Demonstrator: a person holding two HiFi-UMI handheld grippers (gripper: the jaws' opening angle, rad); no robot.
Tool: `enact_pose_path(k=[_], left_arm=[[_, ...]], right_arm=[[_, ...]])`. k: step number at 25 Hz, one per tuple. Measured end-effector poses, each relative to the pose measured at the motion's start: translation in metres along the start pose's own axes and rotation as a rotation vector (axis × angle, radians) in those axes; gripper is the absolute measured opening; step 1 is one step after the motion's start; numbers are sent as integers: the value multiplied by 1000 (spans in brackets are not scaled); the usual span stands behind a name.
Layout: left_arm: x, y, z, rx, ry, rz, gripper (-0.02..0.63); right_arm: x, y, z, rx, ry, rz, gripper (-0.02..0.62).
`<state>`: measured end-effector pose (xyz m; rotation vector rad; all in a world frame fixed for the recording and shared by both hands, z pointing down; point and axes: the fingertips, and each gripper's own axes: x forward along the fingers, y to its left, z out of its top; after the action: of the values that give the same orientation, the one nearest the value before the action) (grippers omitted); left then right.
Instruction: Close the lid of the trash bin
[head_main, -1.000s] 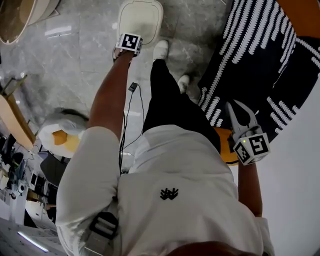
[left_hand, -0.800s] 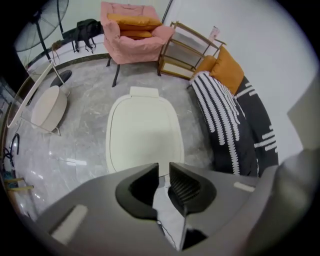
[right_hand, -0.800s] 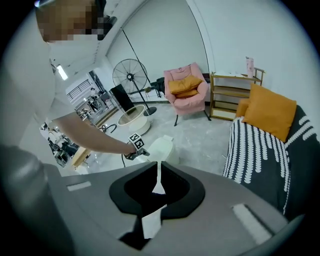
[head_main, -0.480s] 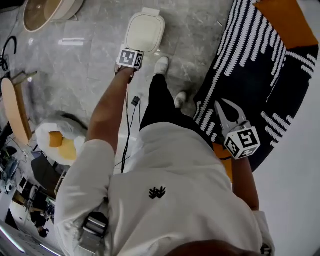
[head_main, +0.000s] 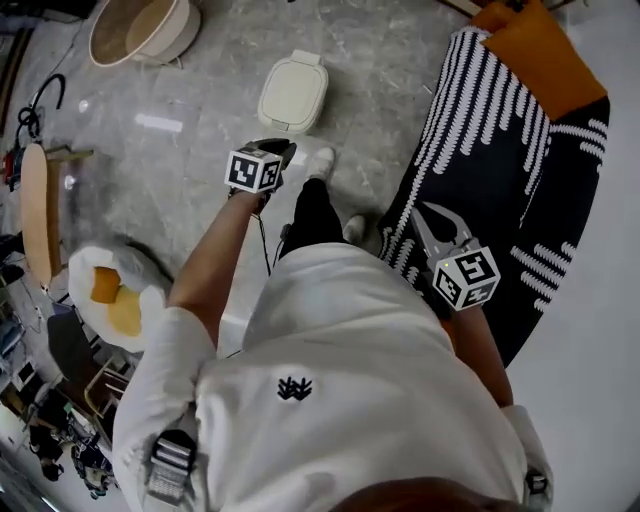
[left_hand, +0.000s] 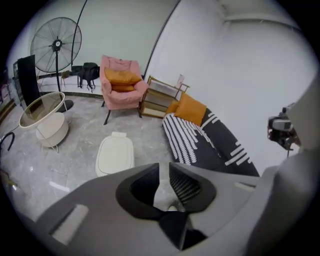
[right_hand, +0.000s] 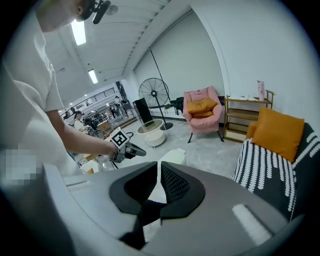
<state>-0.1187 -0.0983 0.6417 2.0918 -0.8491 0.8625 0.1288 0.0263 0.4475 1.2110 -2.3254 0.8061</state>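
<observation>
the trash bin (head_main: 293, 92) stands on the grey marble floor (head_main: 200, 110), cream-coloured and rounded; we see its lid lying flat and closed over the body. in the head view the bin lies ahead of the person, near the top of the picture, clear of both grippers.

the left gripper (head_main: 284, 149) hangs above the floor between the bin and the person's white shoe (head_main: 321, 162), apart from the bin and touching nothing. in the left gripper view we see its jaws drawn almost together, only a narrow slit of floor showing between them and nothing held; the bin sits to the left of the jaws.

the right gripper (head_main: 428, 214) is held at the person's right side over the edge of a black sofa with white stripes (head_main: 500, 170). in the right gripper view we see its jaws closed to a thin line, with nothing between them; part of the bin shows just above the jaws, and the left gripper shows to their left.

an orange cushion (head_main: 535, 40) lies at the far end of the sofa. beyond the bin, the left gripper view shows a pink armchair (left_hand: 122, 82) with an orange pillow on it, a wooden shelf unit (left_hand: 160, 97) beside the chair, a standing fan (left_hand: 56, 45) and a round, pale side table (left_hand: 47, 117). the person wears a white shirt (head_main: 340, 400) and dark trousers (head_main: 312, 215).
</observation>
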Motion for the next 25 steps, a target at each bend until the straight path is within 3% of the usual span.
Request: enact_pose_path(k=[7,14,20,25], left_arm=[[-76,-108,13,95,-159,-107,107],[-132,-209,24,184,-272,-190,80],[-163,-262,37,205,-343,-254,65],[-161,-278,26,243,-335,-253,64]], right_arm=[[-30,25,-10,-67,-23,55,21],[-56,36,-11,-67,-69,64,21],[-73,42,-14,-61,-96,62,21],[-84,43,-22,-69,-97,53,20]])
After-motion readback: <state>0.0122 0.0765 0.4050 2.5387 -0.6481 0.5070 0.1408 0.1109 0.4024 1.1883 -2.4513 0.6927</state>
